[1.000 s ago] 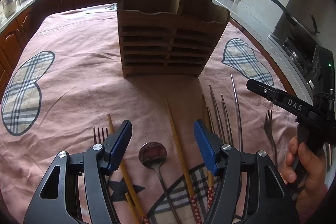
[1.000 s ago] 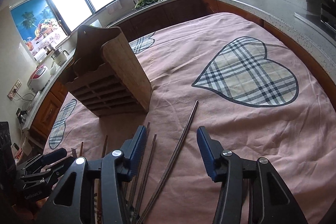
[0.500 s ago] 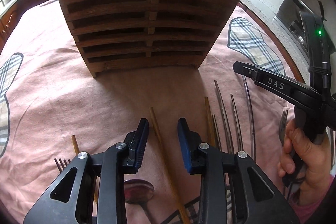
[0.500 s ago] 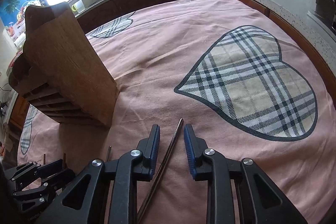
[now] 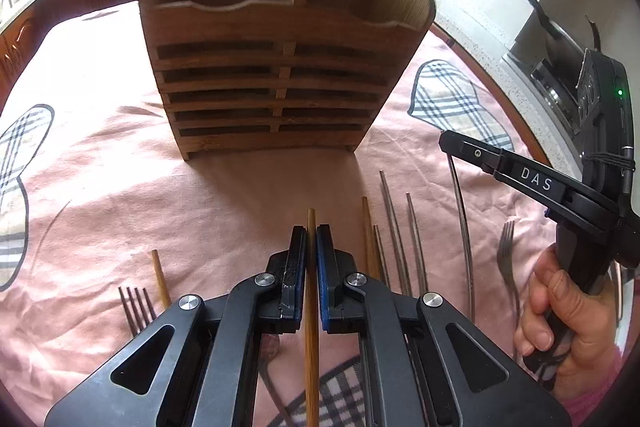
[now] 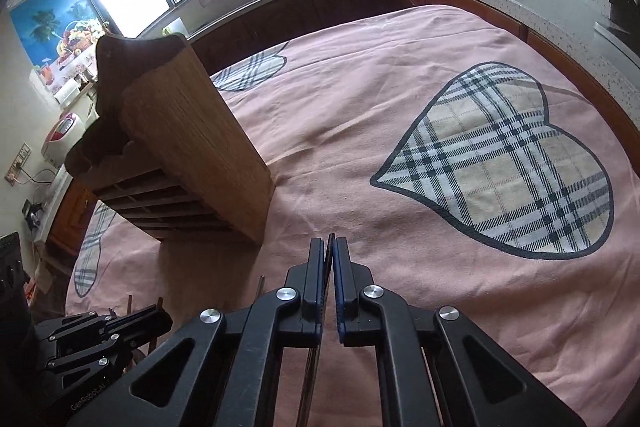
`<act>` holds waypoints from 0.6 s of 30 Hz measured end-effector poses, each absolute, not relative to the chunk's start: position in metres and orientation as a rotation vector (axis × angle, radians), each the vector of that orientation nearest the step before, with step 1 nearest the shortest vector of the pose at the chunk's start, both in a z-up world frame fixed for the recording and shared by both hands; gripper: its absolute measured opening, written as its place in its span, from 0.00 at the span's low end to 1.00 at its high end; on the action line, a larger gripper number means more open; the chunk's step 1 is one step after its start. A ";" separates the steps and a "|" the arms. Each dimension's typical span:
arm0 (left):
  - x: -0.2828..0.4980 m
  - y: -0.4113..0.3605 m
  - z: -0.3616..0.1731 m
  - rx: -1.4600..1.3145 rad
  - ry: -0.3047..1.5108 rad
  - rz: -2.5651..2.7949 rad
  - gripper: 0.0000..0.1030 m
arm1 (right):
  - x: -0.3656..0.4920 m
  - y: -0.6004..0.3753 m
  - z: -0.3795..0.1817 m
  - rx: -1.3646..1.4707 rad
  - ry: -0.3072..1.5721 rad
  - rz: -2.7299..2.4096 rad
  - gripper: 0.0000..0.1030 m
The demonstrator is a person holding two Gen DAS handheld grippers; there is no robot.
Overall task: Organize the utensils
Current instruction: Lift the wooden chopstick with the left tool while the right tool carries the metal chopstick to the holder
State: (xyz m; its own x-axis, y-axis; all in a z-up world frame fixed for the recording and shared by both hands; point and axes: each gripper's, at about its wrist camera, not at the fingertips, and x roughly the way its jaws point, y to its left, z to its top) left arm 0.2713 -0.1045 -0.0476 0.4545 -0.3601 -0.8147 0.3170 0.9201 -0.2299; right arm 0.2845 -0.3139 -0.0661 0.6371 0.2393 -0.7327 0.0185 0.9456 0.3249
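My left gripper is clamped on a slim bamboo chopstick and my right gripper is clamped on a thin grey metal chopstick, both low over the pink cloth-covered table. Other chopsticks and steel forks lie beside them. Step looks like pick-up; next I'd lift both and drop them tip-down into the slatted brown wooden utensil holder standing just beyond.

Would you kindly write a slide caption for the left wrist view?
Left tongs shut on a wooden chopstick, facing the slatted wooden utensil holder on a pink tablecloth.
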 end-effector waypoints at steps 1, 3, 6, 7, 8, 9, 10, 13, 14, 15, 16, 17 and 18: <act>0.267 -0.100 -0.041 -0.057 1.004 -0.423 0.04 | 0.280 -0.313 -0.059 0.320 0.861 0.139 0.04; 0.256 -0.092 -0.027 -0.074 0.979 -0.433 0.04 | 0.269 -0.311 -0.045 0.327 0.831 0.165 0.04; 0.241 -0.085 -0.006 -0.092 0.937 -0.439 0.04 | 0.252 -0.309 -0.024 0.332 0.782 0.196 0.04; 0.237 -0.083 0.000 -0.096 0.923 -0.440 0.04 | 0.246 -0.307 -0.017 0.332 0.766 0.202 0.04; 0.232 -0.079 0.006 -0.102 0.911 -0.441 0.04 | 0.240 -0.307 -0.011 0.331 0.753 0.208 0.04; 0.228 -0.077 0.012 -0.107 0.899 -0.443 0.04 | 0.235 -0.306 -0.004 0.332 0.739 0.216 0.04; 0.224 -0.077 0.016 -0.112 0.888 -0.444 0.04 | 0.230 -0.306 0.001 0.334 0.727 0.222 0.04; 0.212 -0.071 0.029 -0.120 0.855 -0.451 0.04 | 0.219 -0.306 0.015 0.337 0.695 0.231 0.04; 0.208 -0.072 0.033 -0.120 0.844 -0.452 0.04 | 0.215 -0.305 0.019 0.342 0.686 0.237 0.04; 0.205 -0.071 0.036 -0.120 0.834 -0.452 0.04 | 0.212 -0.306 0.022 0.342 0.679 0.242 0.04; 0.201 -0.069 0.039 -0.120 0.824 -0.452 0.04 | 0.208 -0.304 0.026 0.338 0.669 0.245 0.03; 0.197 -0.068 0.043 -0.121 0.813 -0.452 0.04 | 0.205 -0.304 0.030 0.334 0.661 0.249 0.03; 0.194 -0.066 0.046 -0.121 0.804 -0.451 0.04 | 0.201 -0.303 0.034 0.331 0.653 0.254 0.03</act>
State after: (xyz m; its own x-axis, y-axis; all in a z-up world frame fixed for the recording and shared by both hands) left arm 0.1942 -0.0658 0.0463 0.6046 -0.4343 -0.6677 0.3440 0.8984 -0.2730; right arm 0.2013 -0.3027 0.0336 0.7667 0.3317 -0.5497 -0.1260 0.9173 0.3778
